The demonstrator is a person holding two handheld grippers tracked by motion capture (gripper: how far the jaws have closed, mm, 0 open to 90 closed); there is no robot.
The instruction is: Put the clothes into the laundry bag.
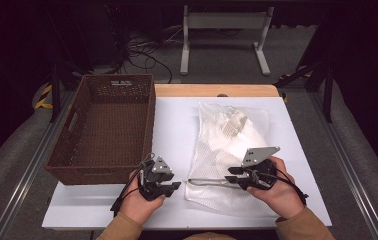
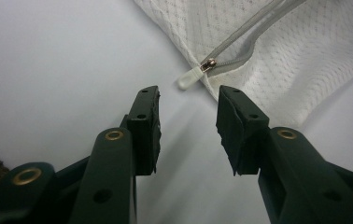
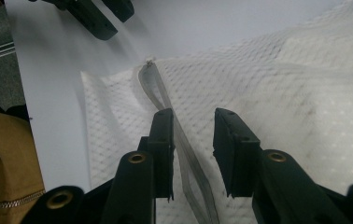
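A white mesh laundry bag (image 1: 232, 135) with white cloth inside lies on the white table (image 1: 177, 125). Its grey zipper (image 1: 209, 181) runs along the near end, and the two tapes (image 3: 174, 126) stand apart. The pale zipper pull (image 2: 191, 77) lies on the table just beyond my left gripper (image 2: 188, 95), which is open and holds nothing. In the high view the left gripper (image 1: 176, 186) points right at the bag's near left corner. My right gripper (image 1: 230, 174) is open over the bag, pointing left. Its jaws (image 3: 193, 116) straddle the mesh beside the zipper tape, a little short of the slider (image 3: 149, 61).
A brown wicker basket (image 1: 108, 127) stands on the table's left side, close behind the left hand. The left gripper's jaws (image 3: 95, 16) appear at the top left of the right gripper view. A tan sleeve (image 3: 6, 158) is at that view's lower left.
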